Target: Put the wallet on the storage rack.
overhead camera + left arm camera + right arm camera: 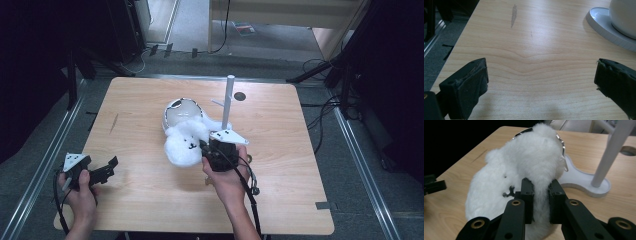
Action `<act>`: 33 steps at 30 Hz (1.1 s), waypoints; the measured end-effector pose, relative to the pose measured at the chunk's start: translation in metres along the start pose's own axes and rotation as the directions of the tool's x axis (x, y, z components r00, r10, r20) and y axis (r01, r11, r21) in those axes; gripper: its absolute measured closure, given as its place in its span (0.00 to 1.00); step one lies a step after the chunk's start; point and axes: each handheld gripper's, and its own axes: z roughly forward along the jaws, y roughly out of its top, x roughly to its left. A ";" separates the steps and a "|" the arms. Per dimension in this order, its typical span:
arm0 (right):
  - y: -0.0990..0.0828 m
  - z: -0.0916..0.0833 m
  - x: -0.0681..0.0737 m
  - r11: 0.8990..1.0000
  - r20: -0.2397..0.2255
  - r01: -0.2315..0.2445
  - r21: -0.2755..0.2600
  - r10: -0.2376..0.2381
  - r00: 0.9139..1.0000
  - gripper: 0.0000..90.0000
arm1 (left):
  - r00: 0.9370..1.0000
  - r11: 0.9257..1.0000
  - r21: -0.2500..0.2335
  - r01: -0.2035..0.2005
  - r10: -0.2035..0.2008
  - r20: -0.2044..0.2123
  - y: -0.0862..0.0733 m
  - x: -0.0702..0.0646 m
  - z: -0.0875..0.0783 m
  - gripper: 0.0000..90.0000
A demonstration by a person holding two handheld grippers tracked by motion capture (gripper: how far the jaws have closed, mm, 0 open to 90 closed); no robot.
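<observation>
A light wooden table [150, 200] stands on grey floor [360, 190], with dark surroundings and cables [320, 117].

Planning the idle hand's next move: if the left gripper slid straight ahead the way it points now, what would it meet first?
Mostly bare table. The left gripper, open, points across it; the white stand base lies right of that line, so probably nothing soon.

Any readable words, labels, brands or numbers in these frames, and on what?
None can be read.
The white plush toy has a stitched face, no letters.
The white stand, the wooden table and both grippers carry no visible print.
A flat object on the floor beyond the table is too blurred to read.
</observation>
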 end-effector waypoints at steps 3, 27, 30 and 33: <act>0.006 0.000 -0.002 1.000 0.035 0.004 -0.006 -0.003 0.999 0.87 | 1.000 1.000 0.001 0.001 -0.001 0.001 0.000 0.000 0.000 0.00; 0.039 0.023 -0.003 0.998 0.226 0.064 -0.025 -0.057 0.972 0.87 | 1.000 1.000 -0.002 0.006 -0.006 0.004 0.000 0.001 0.000 0.00; 0.041 0.027 -0.003 0.997 0.246 0.072 -0.023 -0.064 0.967 0.87 | 1.000 1.000 -0.002 0.007 -0.006 0.004 0.000 0.001 0.000 0.00; 0.043 0.031 -0.002 0.996 0.267 0.090 -0.020 -0.081 0.960 0.87 | 1.000 1.000 -0.001 0.007 -0.007 0.005 0.000 0.001 0.000 0.00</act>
